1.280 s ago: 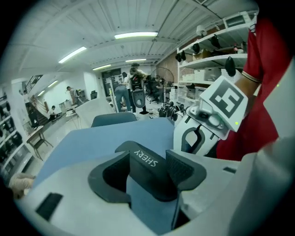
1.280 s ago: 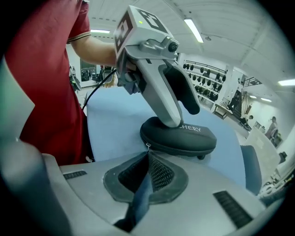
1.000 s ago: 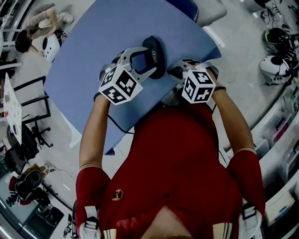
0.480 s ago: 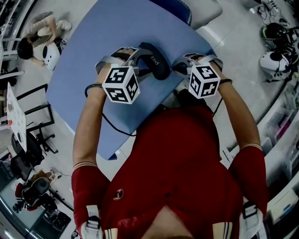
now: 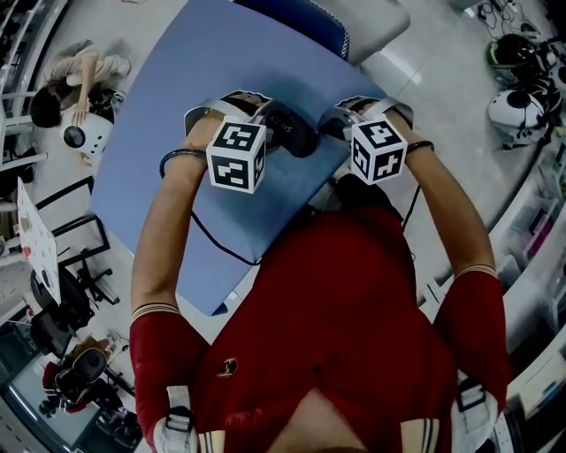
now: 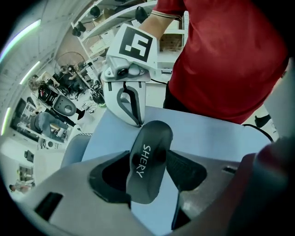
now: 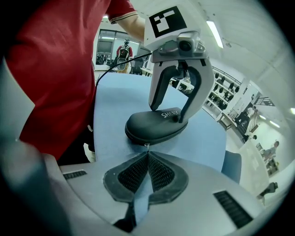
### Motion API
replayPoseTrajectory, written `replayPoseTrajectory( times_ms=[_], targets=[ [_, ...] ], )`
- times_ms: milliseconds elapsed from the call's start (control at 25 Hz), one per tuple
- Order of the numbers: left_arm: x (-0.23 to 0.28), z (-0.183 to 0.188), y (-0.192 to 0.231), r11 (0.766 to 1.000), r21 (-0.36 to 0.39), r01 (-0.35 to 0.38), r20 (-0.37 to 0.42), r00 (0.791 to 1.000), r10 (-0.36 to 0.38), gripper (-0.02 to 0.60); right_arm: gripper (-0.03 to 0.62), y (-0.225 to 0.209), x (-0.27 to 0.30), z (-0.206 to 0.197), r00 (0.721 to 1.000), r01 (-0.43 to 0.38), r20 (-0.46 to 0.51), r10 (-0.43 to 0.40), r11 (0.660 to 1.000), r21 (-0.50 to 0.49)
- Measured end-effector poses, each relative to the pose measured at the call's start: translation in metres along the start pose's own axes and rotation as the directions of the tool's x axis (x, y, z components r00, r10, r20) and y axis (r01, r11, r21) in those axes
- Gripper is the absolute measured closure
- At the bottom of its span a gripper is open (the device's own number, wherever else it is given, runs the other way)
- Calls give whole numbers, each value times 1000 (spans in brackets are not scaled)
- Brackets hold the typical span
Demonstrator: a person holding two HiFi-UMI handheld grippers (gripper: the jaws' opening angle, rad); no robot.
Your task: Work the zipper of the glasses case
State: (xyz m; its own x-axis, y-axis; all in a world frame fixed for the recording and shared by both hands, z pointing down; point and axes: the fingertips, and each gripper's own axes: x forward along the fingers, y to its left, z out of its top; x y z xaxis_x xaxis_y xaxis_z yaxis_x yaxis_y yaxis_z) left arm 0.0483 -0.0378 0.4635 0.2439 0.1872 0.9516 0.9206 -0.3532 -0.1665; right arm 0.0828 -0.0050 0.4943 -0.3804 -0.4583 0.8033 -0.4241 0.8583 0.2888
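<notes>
The glasses case (image 7: 154,126) has a smooth, matt black shell. Its zipper pull (image 7: 146,146), at the case's 6 o'clock, glints like metal. The counter (image 7: 115,99) is matt blue and cloth-like. The right gripper (image 7: 147,154) is smooth pale-grey plastic, and its pads (image 7: 133,174) look like dark, cross-hatched rubber.

Head view: glasses case (image 5: 292,133) lies on table (image 5: 177,80), near its 6 o'clock edge. Left gripper (image 7: 165,114) at case's 9 o'clock, jaws astride it. Right gripper (image 7: 147,157) at 3 o'clock, tips meeting at zipper pull (image 7: 146,146). Chair (image 5: 296,19) beyond table's 12 o'clock.
</notes>
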Motion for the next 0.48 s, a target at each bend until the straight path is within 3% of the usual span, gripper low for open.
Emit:
replayPoseTrajectory(
  times_ms=[280, 480],
  targets=[
    [3, 0, 6, 995, -80, 68, 32, 997, -66, 353, 594, -12, 0, -5, 1000, -6, 5, 6, 1000, -2],
    [4, 0, 9, 988, -129, 82, 82, 994, -72, 353, 594, -11, -1, -8, 1000, -25, 7, 25, 999, 29]
  ],
)
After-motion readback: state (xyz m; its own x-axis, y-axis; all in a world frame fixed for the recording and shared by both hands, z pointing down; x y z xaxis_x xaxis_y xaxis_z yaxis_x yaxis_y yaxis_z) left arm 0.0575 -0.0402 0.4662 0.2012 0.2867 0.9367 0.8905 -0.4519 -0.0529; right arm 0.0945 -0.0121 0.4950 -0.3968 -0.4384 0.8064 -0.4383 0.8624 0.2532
